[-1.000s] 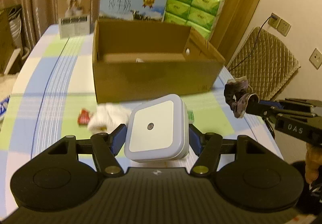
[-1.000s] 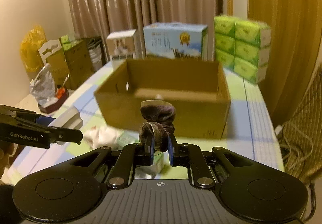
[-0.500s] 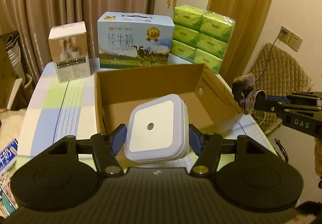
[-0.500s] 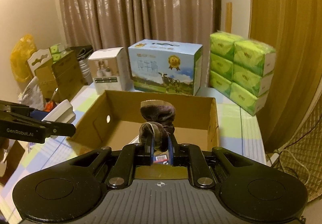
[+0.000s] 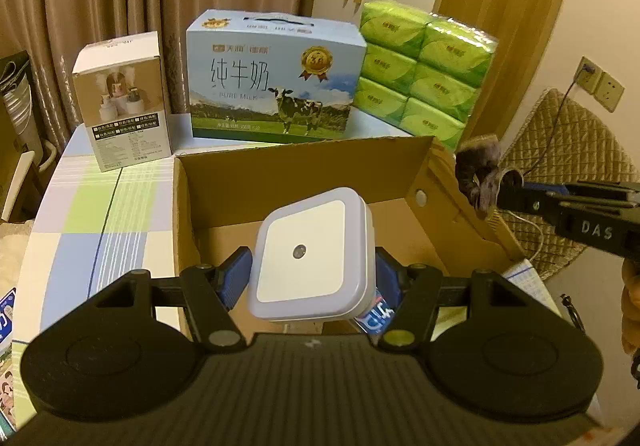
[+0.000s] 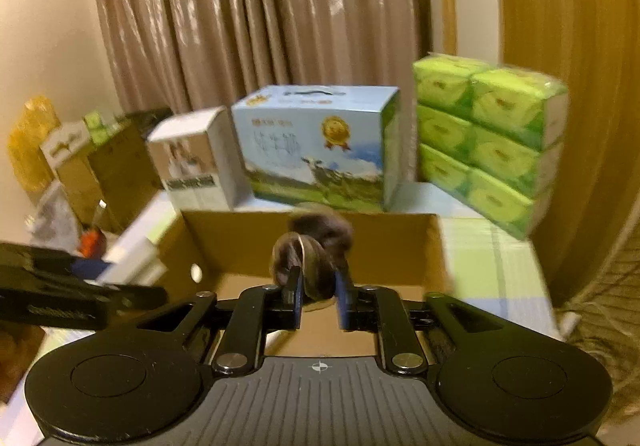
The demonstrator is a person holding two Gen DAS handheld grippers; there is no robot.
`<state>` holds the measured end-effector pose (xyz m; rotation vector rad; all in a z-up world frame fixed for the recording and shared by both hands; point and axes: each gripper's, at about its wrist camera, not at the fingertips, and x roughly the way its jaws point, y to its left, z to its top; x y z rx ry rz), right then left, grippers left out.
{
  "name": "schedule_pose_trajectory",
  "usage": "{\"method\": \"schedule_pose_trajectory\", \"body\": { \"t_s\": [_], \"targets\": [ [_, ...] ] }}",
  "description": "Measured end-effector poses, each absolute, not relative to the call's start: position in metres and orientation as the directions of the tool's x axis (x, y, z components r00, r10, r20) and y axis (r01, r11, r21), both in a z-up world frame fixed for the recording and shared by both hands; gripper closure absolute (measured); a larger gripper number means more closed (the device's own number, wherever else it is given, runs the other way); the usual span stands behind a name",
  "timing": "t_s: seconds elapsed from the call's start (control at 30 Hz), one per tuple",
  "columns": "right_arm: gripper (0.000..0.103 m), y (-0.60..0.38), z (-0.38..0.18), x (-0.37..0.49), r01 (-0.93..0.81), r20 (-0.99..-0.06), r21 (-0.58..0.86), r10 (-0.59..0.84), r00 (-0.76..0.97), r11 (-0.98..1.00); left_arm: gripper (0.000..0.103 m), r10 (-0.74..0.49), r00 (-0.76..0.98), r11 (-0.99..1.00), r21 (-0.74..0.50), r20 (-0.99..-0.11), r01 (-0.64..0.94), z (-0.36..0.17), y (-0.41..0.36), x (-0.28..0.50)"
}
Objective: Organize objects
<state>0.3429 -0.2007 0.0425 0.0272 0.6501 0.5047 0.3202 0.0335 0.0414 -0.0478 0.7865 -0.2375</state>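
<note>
The left tool (image 5: 310,278) grips a white night light (image 5: 308,256) above the box (image 5: 400,173). The right tool (image 5: 508,195) holds a scrunchie (image 5: 480,173) over its right wall.

Checked tablecloth table (image 5: 100,213), cardboard box (image 5: 304,161), milk carton (image 5: 272,85), tissue packs (image 5: 424,65)

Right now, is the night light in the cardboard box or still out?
Out. The night light sits clamped in the left hand-held gripper, above the open cardboard box, not resting on its floor.

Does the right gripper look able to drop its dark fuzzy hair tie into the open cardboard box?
Probably yes. The right gripper holds the dark fuzzy hair tie at the open cardboard box, whose top is uncovered.
</note>
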Motion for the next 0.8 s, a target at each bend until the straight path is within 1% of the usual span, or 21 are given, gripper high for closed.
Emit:
{"method": "schedule_pose_trajectory", "body": {
  "t_s": [0.03, 0.07, 0.1, 0.2, 0.33, 0.4, 0.57, 0.7, 0.8],
  "targets": [
    [0.035, -0.204, 0.040, 0.345, -0.419, -0.577, 0.202, 0.453, 0.680, 0.885, 0.042, -0.230, 0.681, 0.972, -0.134, -0.696, 0.191, 0.038, 0.033, 0.325],
    [0.032, -0.206, 0.039, 0.344, -0.412, -0.571, 0.216, 0.457, 0.682, 0.885, 0.035, -0.229, 0.684, 0.973, -0.141, -0.693, 0.183, 0.034, 0.034, 0.328],
    [0.032, -0.208, 0.038, 0.342, -0.412, -0.569, 0.219, 0.459, 0.682, 0.884, 0.026, -0.221, 0.689, 0.975, -0.144, -0.690, 0.168, 0.031, 0.035, 0.331],
    [0.031, -0.213, 0.032, 0.332, -0.420, -0.578, 0.197, 0.451, 0.680, 0.886, 0.026, -0.210, 0.694, 0.978, -0.155, -0.689, 0.142, 0.027, 0.041, 0.330],
    [0.032, -0.223, 0.026, 0.314, -0.408, -0.592, 0.213, 0.450, 0.669, 0.888, 0.026, -0.198, 0.707, 0.980, -0.143, -0.679, 0.136, 0.029, 0.046, 0.315],
    [0.031, -0.227, 0.027, 0.302, -0.409, -0.588, 0.220, 0.455, 0.669, 0.886, 0.026, -0.208, 0.710, 0.978, -0.169, -0.673, 0.126, 0.031, 0.051, 0.306],
    [0.031, -0.233, 0.033, 0.264, -0.412, -0.578, 0.234, 0.466, 0.670, 0.881, 0.026, -0.201, 0.718, 0.979, -0.167, -0.666, 0.119, 0.039, 0.055, 0.279],
    [0.030, -0.237, 0.034, 0.226, -0.414, -0.570, 0.238, 0.472, 0.673, 0.878, 0.026, -0.198, 0.721, 0.979, -0.169, -0.665, 0.112, 0.047, 0.057, 0.252],
    [0.027, -0.242, 0.028, 0.198, -0.393, -0.573, 0.275, 0.478, 0.666, 0.878, 0.024, -0.183, 0.729, 0.981, -0.167, -0.659, 0.094, 0.051, 0.061, 0.227]
  ]
}}
